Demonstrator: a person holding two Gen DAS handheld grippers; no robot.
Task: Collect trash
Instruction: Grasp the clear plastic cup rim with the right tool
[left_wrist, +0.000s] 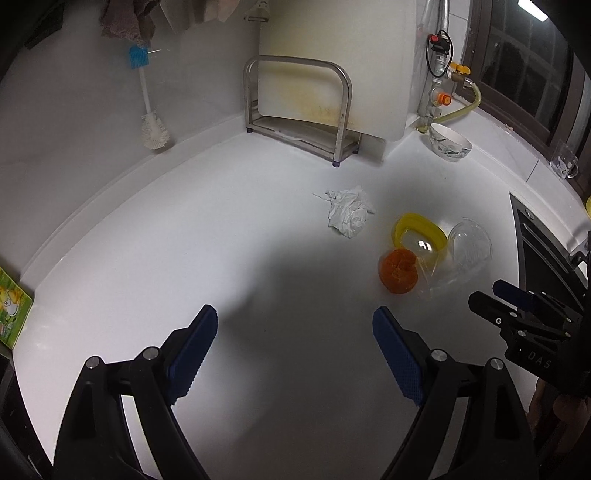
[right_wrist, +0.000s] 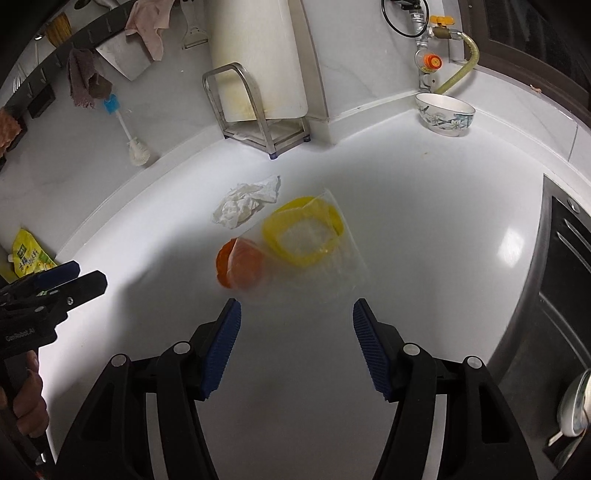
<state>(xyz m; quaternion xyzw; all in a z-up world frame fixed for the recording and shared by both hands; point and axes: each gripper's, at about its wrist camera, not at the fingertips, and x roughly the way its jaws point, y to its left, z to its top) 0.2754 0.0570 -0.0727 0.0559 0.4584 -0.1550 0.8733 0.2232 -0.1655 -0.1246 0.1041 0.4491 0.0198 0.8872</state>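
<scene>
Approach step in hand, with the left hand-held gripper (left_wrist: 294, 321) and right hand-held gripper (right_wrist: 296, 312) both released and empty above the white table (left_wrist: 147, 258); next, advance right onto the clear plastic cup (right_wrist: 325, 258) just ahead, beside orange peel (right_wrist: 240, 267), yellow lid (right_wrist: 306, 236), and crumpled tissue (right_wrist: 245, 205) beyond.
</scene>
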